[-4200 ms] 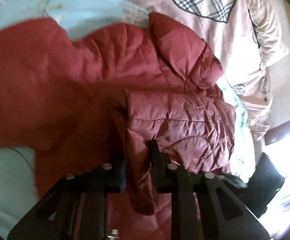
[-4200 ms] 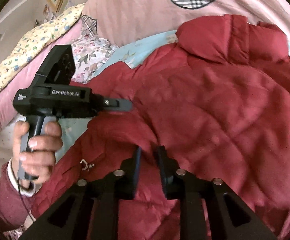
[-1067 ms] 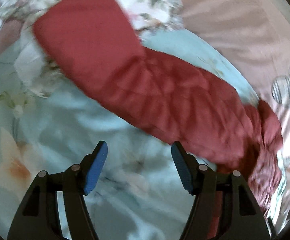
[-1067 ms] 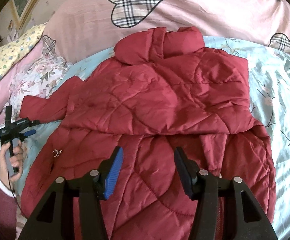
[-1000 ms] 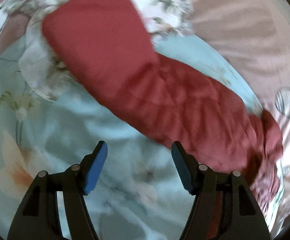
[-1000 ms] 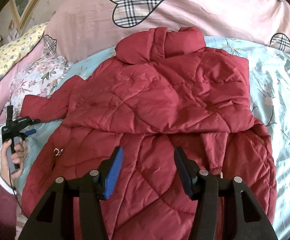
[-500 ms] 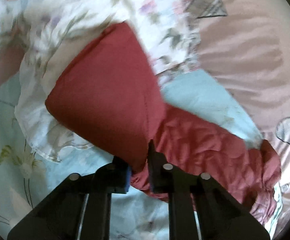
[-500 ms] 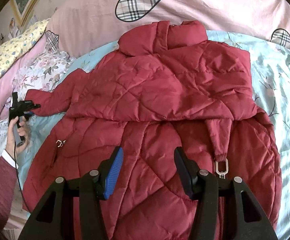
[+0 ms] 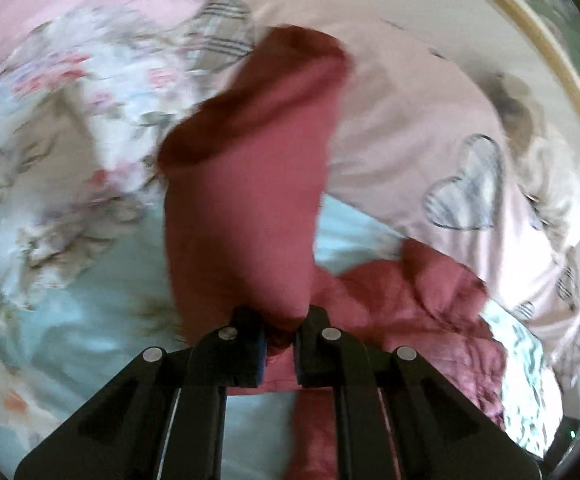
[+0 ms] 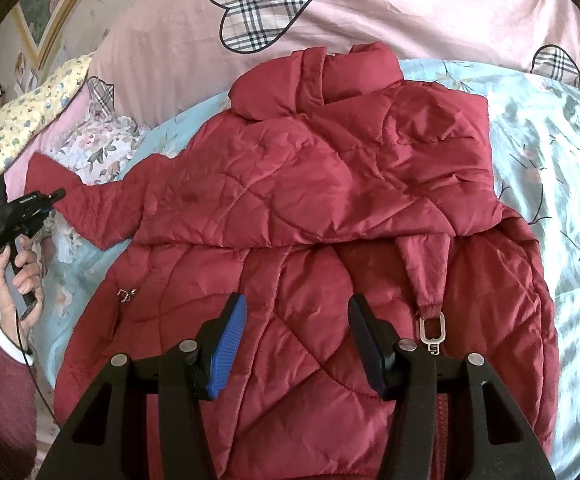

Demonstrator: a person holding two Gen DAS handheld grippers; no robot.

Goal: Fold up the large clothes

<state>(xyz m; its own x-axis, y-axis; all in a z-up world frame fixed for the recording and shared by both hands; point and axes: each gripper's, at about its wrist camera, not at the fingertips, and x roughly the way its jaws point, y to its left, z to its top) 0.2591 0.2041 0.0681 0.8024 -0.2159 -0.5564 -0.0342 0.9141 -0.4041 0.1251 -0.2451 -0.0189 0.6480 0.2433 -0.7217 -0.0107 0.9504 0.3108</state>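
Lying: the red jacket (image 10: 313,208) is spread on the pale blue sheet (image 10: 549,168), with its body between the right gripper and the pink duvet (image 10: 409,4).
Long axis: it is running from the hem, nearest the right gripper (image 10: 295,336), up to the collar (image 10: 313,76), which is pointing at the duvet with its plaid hearts.
Sleeve: one sleeve (image 9: 246,184) is sticking out sideways toward the floral pillow (image 10: 98,144), and its end is raised off the sheet in the left wrist view.
Left gripper: the left gripper (image 9: 280,340) is clamping the sleeve's edge, with its jaws together on the fabric.
Right gripper: it is hanging over the lower jacket, jaws apart, with nothing between them.
Hand: the person's hand (image 10: 18,276) is gripping the left tool's handle.
Writing: white lettering on the left tool's body is too small to read.
Hardware: a metal clip (image 10: 431,330) is dangling from a strap on the jacket.
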